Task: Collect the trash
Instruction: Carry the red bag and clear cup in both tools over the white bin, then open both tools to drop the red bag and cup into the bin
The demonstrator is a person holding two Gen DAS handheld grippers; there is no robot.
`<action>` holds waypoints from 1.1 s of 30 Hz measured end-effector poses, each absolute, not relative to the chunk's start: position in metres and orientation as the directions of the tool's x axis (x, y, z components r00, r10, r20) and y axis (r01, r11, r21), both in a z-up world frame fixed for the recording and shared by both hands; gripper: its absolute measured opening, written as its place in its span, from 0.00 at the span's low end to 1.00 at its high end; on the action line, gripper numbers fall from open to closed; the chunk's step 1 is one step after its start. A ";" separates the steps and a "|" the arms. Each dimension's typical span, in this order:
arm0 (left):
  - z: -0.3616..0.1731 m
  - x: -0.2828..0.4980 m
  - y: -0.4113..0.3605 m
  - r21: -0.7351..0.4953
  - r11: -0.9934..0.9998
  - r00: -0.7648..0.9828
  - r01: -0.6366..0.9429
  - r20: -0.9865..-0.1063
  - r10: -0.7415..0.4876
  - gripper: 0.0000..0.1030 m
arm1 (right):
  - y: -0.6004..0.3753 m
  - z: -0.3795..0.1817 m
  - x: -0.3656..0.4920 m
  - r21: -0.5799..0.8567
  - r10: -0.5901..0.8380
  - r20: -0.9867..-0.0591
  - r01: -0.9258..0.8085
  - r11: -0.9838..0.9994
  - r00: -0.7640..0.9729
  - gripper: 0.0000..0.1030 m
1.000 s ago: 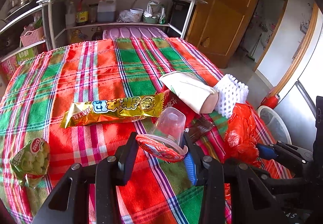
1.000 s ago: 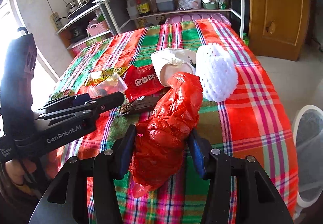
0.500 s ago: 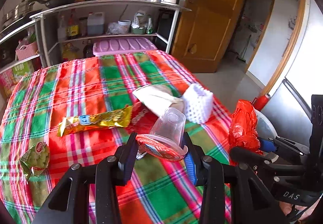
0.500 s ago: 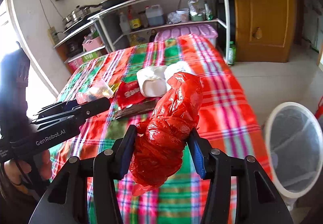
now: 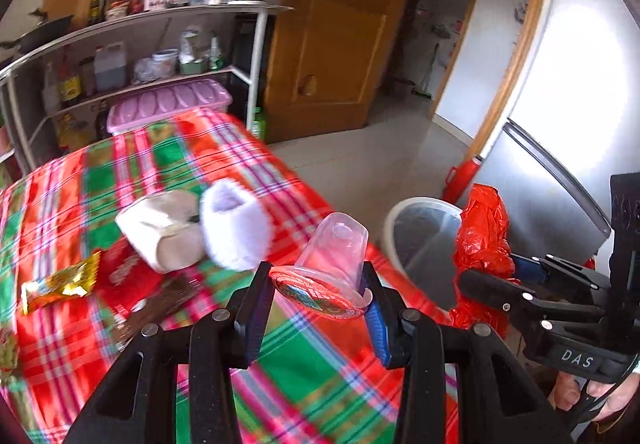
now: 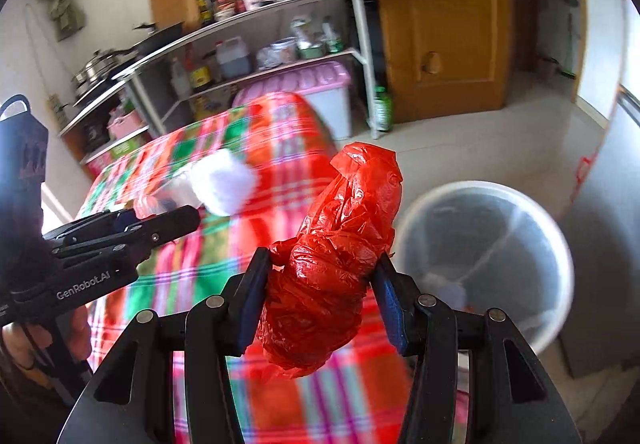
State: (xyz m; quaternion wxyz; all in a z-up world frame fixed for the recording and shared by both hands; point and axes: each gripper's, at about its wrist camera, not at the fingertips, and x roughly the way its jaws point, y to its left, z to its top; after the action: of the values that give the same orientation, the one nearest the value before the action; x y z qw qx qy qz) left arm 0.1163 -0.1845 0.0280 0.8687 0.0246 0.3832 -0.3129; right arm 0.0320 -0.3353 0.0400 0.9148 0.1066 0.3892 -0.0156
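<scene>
My left gripper (image 5: 318,292) is shut on a clear plastic cup (image 5: 334,248) with a red foil lid, held above the table's right edge. My right gripper (image 6: 320,284) is shut on a crumpled red plastic bag (image 6: 340,260), which also shows in the left wrist view (image 5: 482,240). A white trash bin (image 6: 486,264) with a clear liner stands on the floor right of the table, just beyond the bag; it also shows in the left wrist view (image 5: 420,232). On the plaid tablecloth (image 5: 168,164) lie a white foam net (image 5: 234,224), a white paper cup (image 5: 164,232), a gold wrapper (image 5: 60,286) and a red wrapper (image 5: 120,276).
A metal shelf rack (image 5: 132,44) with bottles and a kettle stands behind the table, with a pink-lidded bin (image 5: 172,104) below. A wooden door (image 5: 332,44) is at the back, a fridge (image 5: 560,124) to the right with a red extinguisher (image 5: 460,180) beside it.
Both grippers have swung right, away from the table top and toward the bin, each still holding its item. The bin has come much closer in both views.
</scene>
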 end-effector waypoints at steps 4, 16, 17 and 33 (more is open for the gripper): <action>0.029 0.115 -0.225 -0.204 0.765 0.476 0.611 -0.678 -0.561 0.41 | -0.372 0.043 0.020 0.167 -0.006 -0.721 0.182 0.969 0.693 0.50; 0.010 0.113 -0.332 -0.195 0.674 0.357 0.713 -0.726 -0.588 0.42 | -0.457 0.017 0.009 0.146 -0.088 -0.779 0.316 0.937 0.620 0.50; 0.008 0.113 -0.339 -0.195 0.670 0.350 0.716 -0.730 -0.587 0.42 | -0.461 0.013 0.009 0.145 -0.088 -0.784 0.319 0.936 0.614 0.50; -0.027 0.127 -0.376 -0.227 0.676 0.281 0.701 -0.784 -0.554 0.64 | -0.495 -0.023 0.016 0.125 -0.107 -0.819 0.357 0.926 0.563 0.63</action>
State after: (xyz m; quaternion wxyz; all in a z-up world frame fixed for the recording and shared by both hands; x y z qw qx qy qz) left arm 0.1270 -0.3764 -0.0273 0.7962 0.0812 0.4519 -0.3940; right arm 0.0164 -0.4953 -0.0226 0.8730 0.1398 0.4479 -0.1329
